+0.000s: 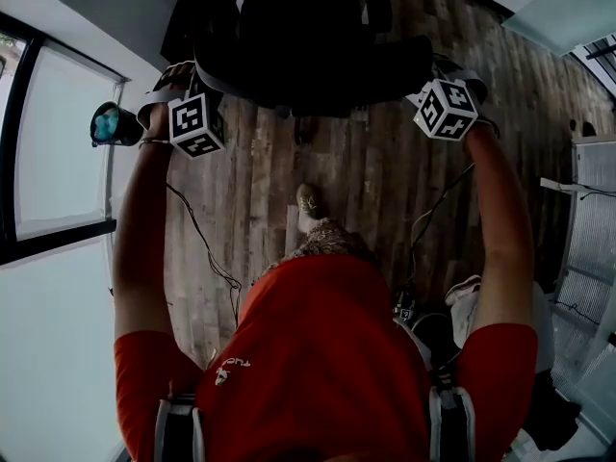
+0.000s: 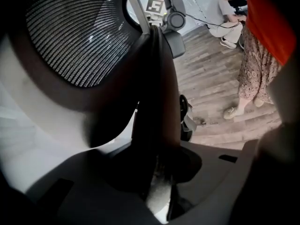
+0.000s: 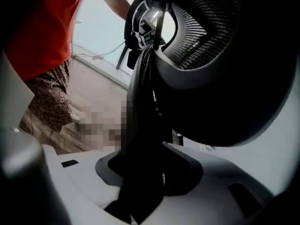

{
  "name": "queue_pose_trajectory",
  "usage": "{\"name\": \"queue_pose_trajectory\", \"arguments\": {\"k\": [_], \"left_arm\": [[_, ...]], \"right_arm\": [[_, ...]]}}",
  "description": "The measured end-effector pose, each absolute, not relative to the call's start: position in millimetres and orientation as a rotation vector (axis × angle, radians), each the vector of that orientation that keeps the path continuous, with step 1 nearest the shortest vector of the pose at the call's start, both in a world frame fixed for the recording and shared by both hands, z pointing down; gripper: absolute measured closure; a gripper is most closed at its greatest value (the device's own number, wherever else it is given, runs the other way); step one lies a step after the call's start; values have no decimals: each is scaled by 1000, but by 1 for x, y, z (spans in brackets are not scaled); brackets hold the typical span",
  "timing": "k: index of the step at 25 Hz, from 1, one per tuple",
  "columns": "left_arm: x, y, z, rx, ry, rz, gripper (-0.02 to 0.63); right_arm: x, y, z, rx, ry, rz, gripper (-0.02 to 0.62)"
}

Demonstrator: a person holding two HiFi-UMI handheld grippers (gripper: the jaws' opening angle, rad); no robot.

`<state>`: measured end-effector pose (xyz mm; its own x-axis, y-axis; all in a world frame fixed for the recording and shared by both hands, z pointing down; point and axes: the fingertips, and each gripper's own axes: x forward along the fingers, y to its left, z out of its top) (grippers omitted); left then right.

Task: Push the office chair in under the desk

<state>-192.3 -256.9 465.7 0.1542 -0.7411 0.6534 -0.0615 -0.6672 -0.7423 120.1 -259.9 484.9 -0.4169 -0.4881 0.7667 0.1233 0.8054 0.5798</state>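
Chair's place: the black mesh-backed office chair [image 1: 298, 51] stood at the top centre of the head view, on the brown wooden plank floor [image 1: 385, 191], with a gripper at each side of its backrest.
Left jaws: the left gripper [image 2: 159, 172] was clenched on the dark side rim of the backrest, which ran up the middle of its view beside the mesh.
Right jaws: the right gripper [image 3: 140, 182] likewise grasped the opposite rim, which rose between its jaws towards the top of the frame.
Risk, swivel: an uneven push from the two hands would probably have turned the seat and sent the chair in crooked.
Risk, slip: each hold was on a thin, smooth rim, so a hard shove might have made the jaws slide along it or come off.
Risk, collision: if the armrests sat higher than the surface's edge, they could have struck it and stopped the chair short.
Risk, underfoot: a thin black cable [image 1: 202, 243] hung down at the left of the head view, near the person's beige shoe [image 1: 308, 200], and might have snagged on a step forward.
Hidden, desk: the desk could not be made out for certain, since the top of the head view was dark and cut off.
Hidden, base: the chair's legs and wheels lay under the seat, out of sight.
Hard to read: both gripper views were dim, and the pads' exact contact was lost in shadow.
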Motion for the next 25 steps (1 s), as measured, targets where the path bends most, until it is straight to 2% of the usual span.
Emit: {"name": "queue_pose_trajectory", "arguments": {"k": [11,25], "left_arm": [[-196,-373,472,-1862,761,-1552,489],[-212,-485,475,-1871,735,-1564,488]], "right_arm": [[119,-380,494,277,-1864,-647,425],[105,-479,493,307,-1849,-622,425]]}}
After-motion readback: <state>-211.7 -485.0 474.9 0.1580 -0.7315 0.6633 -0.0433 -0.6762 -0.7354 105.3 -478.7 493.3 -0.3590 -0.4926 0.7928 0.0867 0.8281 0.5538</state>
